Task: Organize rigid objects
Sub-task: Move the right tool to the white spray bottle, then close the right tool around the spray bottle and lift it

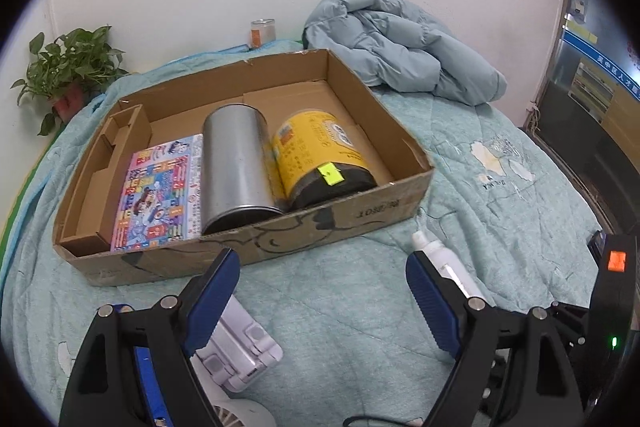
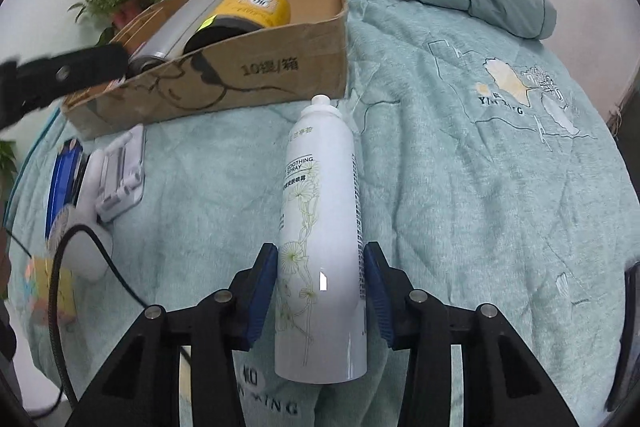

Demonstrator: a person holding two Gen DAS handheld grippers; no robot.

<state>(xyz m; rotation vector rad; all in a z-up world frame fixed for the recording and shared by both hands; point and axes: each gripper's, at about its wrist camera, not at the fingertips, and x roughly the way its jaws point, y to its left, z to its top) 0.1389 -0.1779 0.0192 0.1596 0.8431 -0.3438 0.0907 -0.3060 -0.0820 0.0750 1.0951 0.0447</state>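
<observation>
My right gripper (image 2: 320,250) is shut on a white spray bottle (image 2: 320,207) that lies on the teal bed cover, its nozzle pointing toward the cardboard box (image 2: 256,67); both blue pads touch its sides. My left gripper (image 1: 322,259) hangs open over the cover in front of the box (image 1: 360,211), with nothing between its fingers. Inside the box lie a silver can (image 1: 234,163), a yellow can (image 1: 312,147) and a colourful flat book (image 1: 160,191). A white folding stand (image 1: 240,351) lies under the left finger. The spray bottle (image 1: 444,259) shows behind the right finger.
A white hand fan (image 2: 86,243) with a black cable, a blue flat item (image 2: 60,187) and a colourful cube (image 2: 52,287) lie left of the bottle. A pale blue jacket (image 1: 400,43) is heaped behind the box. A plant (image 1: 68,67) and a jar (image 1: 263,33) stand by the wall.
</observation>
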